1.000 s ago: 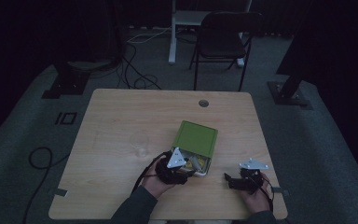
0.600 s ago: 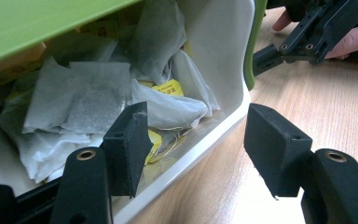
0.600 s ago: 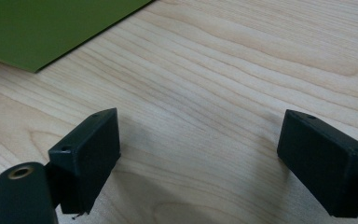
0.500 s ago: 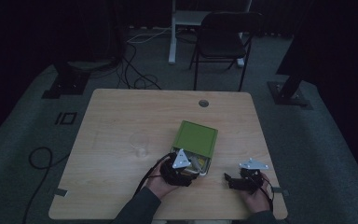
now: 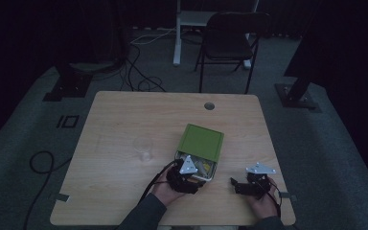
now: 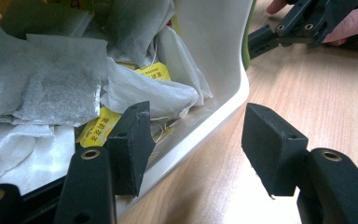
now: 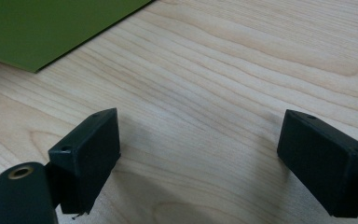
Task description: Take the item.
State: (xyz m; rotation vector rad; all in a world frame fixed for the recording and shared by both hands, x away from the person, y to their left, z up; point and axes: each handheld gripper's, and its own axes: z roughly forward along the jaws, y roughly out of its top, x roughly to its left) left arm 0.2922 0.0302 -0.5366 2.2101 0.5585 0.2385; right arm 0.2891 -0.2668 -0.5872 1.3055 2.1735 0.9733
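Dim room, grey carpet, one pale wooden table (image 5: 124, 143) filling mid-frame with one folding chair (image 5: 232, 36) at upper centre. One white box (image 6: 223, 88) of tea bags (image 6: 51, 88), green lid (image 5: 202, 142) slid back, sits lower centre. Left gripper (image 6: 196, 140) spread wide astride its rim; right gripper (image 7: 198, 158) spread, empty, lower right.

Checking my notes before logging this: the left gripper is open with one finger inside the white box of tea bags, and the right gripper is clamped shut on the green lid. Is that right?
Not quite. The right gripper is open over bare table, holding nothing; the green lid lies off to the side, as the right gripper view shows. The left gripper is indeed open, straddling the white box wall beside the tea bags.
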